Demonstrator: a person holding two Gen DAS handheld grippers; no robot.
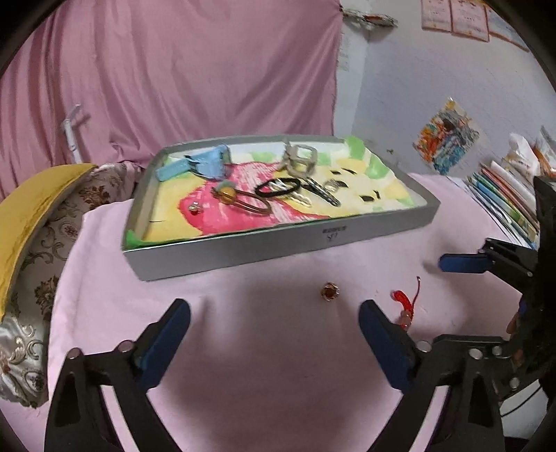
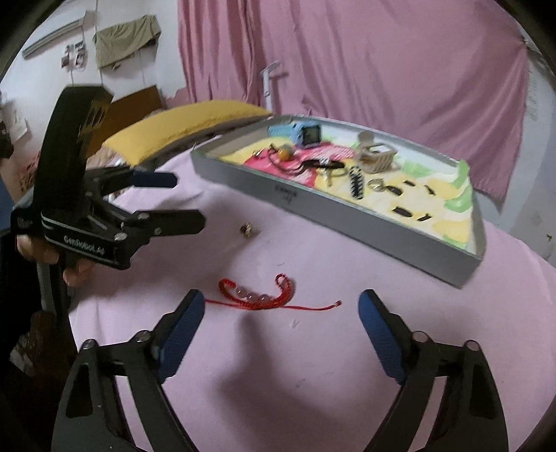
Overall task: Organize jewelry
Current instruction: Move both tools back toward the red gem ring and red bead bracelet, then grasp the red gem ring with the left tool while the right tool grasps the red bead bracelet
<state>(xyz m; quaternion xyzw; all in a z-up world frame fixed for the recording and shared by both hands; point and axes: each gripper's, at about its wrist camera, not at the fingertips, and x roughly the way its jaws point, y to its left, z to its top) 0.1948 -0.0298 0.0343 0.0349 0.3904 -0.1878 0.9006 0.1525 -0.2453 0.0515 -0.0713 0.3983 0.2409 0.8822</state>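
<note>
While pink cloth (image 2: 312, 365) covers the table; pink curtain (image 1: 173, 69) behind; left tongs (image 1: 274, 320) and right tongs (image 2: 281, 313) gape, empty.

Behind your table hangs a pink curtain (image 1: 173, 69), with a pale wall (image 1: 417, 69) to its right carrying pinned papers (image 1: 455, 15) and a colourful picture (image 1: 446, 139). You have stacked books (image 1: 504, 198) at right, a yellow cushion (image 1: 31, 208) at left.

White lettering reading "GenRobot" followed by unclear characters stands on the black plastic body of the left gripper (image 2: 189, 200). A small dark label on the shallow grey cardboard tray's (image 2: 347, 222) front wall is too blurred to read.
</note>
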